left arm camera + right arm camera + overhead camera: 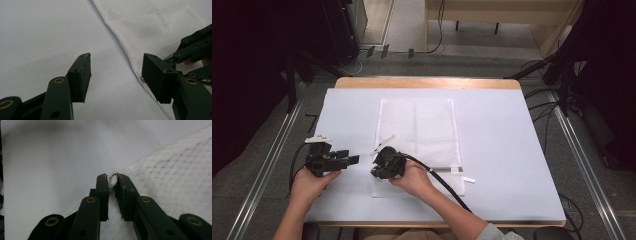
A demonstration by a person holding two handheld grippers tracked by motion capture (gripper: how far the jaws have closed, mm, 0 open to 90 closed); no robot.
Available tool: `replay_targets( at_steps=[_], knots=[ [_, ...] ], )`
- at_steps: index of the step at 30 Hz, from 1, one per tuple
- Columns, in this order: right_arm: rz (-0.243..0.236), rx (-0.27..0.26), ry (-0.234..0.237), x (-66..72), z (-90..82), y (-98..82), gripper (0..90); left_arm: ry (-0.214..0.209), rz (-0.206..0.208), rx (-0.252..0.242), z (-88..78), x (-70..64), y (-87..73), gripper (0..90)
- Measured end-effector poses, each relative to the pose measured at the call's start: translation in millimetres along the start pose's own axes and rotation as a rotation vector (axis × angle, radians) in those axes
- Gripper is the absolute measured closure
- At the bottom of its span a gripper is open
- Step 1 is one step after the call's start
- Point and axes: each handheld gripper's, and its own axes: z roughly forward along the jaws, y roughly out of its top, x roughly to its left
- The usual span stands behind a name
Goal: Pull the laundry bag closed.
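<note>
A white mesh bag [417, 125] lies flat in the middle of the table [507, 150]. My right gripper [376, 171] is at the bag's left edge near the front corner; in the right gripper view its jaws [112, 181] stand almost together with a small fold of the bag's white edge [113, 180] pinched between the tips. My left gripper [354, 160] sits on the table just left of the bag, open with nothing in it. In the left gripper view [116, 72] the bag's hem [150, 27] runs past the right jaw, and the right gripper [195, 47] shows beyond it.
A dark zipper strip [444, 170] with a white tab [468, 179] crosses the bag's front right. A loose white strip [385, 140] lies by its left edge. A pale cover spreads over the table; the wooden far edge [427, 82] shows. Cables [542, 107] lie on the floor at right.
</note>
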Motion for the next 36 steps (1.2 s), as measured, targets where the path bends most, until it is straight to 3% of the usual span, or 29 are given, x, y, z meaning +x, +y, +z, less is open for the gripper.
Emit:
replay_targets(
  at_steps=[3, 11, 16, 27, 31, 36],
  knots=[
    [-0.007, 0.005, -0.012, -2.0, -0.1, 1.6, 87.2, -0.007, -0.008, -0.007, -0.6, 0.9, -0.1, 41.2],
    [-0.047, -0.023, -0.013, -3.0, -14.7, 6.8, 87.6, -0.063, 0.012, -0.001, 1.6, -3.5, 1.0, 43.2],
    [-0.058, -0.052, -0.023, -3.4, -25.3, 11.8, 87.6, -0.104, -0.007, 0.012, 1.7, -7.2, 1.6, 47.1],
    [-0.072, -0.077, -0.042, -8.1, -38.4, 20.8, 87.7, -0.166, 0.093, 0.043, 6.3, -20.4, 1.7, 46.4],
    [-0.065, -0.086, -0.039, -11.0, -39.0, 21.8, 87.7, -0.218, 0.097, 0.077, 12.5, -24.7, 2.3, 46.3],
    [-0.069, -0.091, -0.032, -9.6, -39.7, 22.6, 87.6, -0.217, 0.149, 0.129, 23.0, -33.2, 1.6, 48.0]
  ],
)
